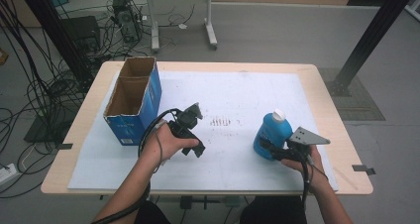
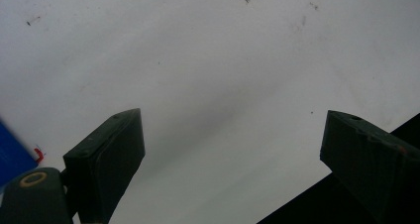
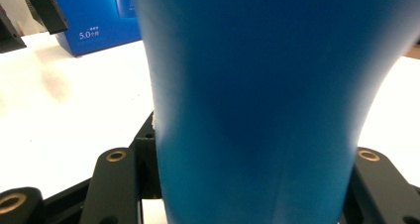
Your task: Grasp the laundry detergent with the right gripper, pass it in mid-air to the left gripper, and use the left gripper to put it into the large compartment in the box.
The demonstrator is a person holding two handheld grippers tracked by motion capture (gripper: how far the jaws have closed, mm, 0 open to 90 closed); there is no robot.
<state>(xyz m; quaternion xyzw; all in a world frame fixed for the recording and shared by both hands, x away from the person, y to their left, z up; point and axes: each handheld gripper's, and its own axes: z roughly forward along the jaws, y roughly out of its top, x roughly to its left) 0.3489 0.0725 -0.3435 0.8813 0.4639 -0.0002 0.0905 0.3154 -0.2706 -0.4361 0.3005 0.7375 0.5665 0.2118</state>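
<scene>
A blue bottle (image 1: 271, 132) with a white cap stands upright on the white sheet (image 1: 233, 92) at the right. My right gripper (image 1: 269, 149) is shut on its lower body, with a jaw on either side. In the right gripper view the blue bottle (image 3: 257, 75) stands wedged between the jaws of the right gripper (image 3: 252, 179). Left of centre, my left gripper (image 1: 198, 131) is held just above the sheet, open, nothing between its jaws. The left gripper (image 2: 228, 122) looks down on bare white sheet (image 2: 213, 60).
An open blue cardboard box (image 1: 133, 92) stands at the sheet's left edge, close behind the left hand; the box (image 3: 99, 16) also shows in the right gripper view. Dark scuff marks (image 1: 221, 121) lie mid-sheet. Black frame posts stand beyond both far corners.
</scene>
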